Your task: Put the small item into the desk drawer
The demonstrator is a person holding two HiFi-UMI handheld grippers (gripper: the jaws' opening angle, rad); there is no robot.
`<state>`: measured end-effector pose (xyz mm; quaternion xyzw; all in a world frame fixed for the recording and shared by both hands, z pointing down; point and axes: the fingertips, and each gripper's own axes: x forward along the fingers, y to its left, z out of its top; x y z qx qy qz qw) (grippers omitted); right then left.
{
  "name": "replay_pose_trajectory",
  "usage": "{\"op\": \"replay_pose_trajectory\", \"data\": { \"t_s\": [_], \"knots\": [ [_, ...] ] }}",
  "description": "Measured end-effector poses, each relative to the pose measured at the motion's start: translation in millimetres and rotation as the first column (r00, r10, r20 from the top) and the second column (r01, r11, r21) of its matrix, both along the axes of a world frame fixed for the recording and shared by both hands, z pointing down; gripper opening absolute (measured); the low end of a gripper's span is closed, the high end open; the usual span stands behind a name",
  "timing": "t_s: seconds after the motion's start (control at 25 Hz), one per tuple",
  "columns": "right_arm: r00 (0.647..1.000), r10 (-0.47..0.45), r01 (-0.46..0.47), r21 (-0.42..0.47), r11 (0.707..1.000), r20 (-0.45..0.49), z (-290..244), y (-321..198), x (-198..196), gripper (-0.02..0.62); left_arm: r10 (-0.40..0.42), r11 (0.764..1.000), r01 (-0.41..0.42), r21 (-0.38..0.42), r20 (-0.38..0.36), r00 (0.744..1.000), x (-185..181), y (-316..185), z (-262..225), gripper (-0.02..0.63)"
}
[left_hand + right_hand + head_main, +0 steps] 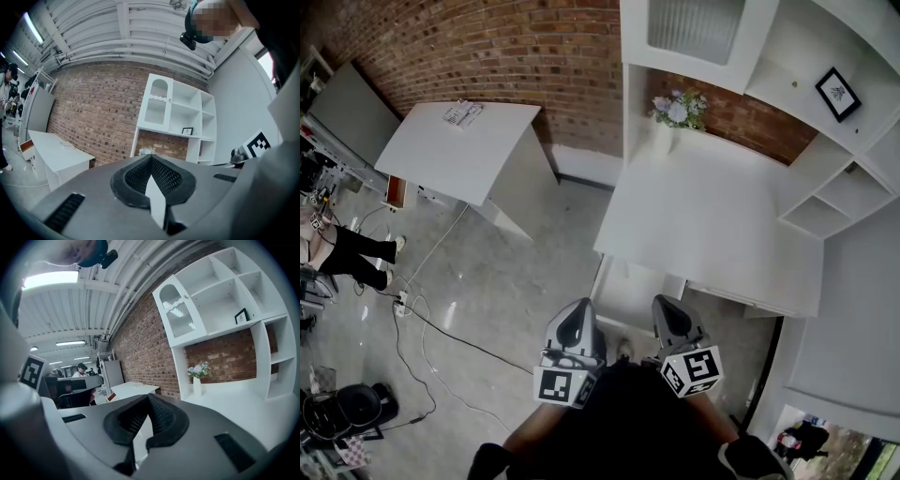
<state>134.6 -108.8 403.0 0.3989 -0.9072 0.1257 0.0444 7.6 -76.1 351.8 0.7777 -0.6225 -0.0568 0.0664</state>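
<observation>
Both grippers are held low, close to the person's body, side by side and just apart, pointing at the white desk (722,234). The left gripper (578,314) has its fingers closed, tips meeting, with nothing clearly between them. The right gripper (667,305) is closed in the same way and looks equally empty. A white drawer (628,295) juts out from under the desk's near edge, just beyond the fingertips. No view shows the small item, so I cannot tell where it is. A vase of flowers (675,117) stands at the back of the desk against the brick wall (487,47). A second desk (459,150) stands well apart to the left.
</observation>
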Motion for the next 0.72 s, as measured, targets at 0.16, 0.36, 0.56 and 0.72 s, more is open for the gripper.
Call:
{"op": "replay_pose_trajectory", "data": {
  "t_s": [0.16,0.36,0.56,0.72],
  "knots": [
    [1.000,0.006,-0.006,0.000,1.000,-0.002,-2,-1,0,0.014,-0.004,1.000,0.004,-0.013,0.007,1.000,0,1,3,0.023],
    [1.000,-0.001,0.001,0.009,1.000,0.006,-5,1,-3,0.014,0.001,1.000,-0.001,-0.004,-0.001,1.000,-1,2,2,0.023],
    [1.000,-0.004,0.004,0.005,1.000,0.008,-5,3,-4,0.014,0.007,1.000,-0.007,-0.018,-0.004,1.000,0,4,1,0.023],
    [1.000,0.005,-0.005,-0.004,1.000,0.009,-8,6,-4,0.014,0.005,1.000,-0.006,-0.027,-0.012,1.000,-1,10,6,0.023]
  ]
}}
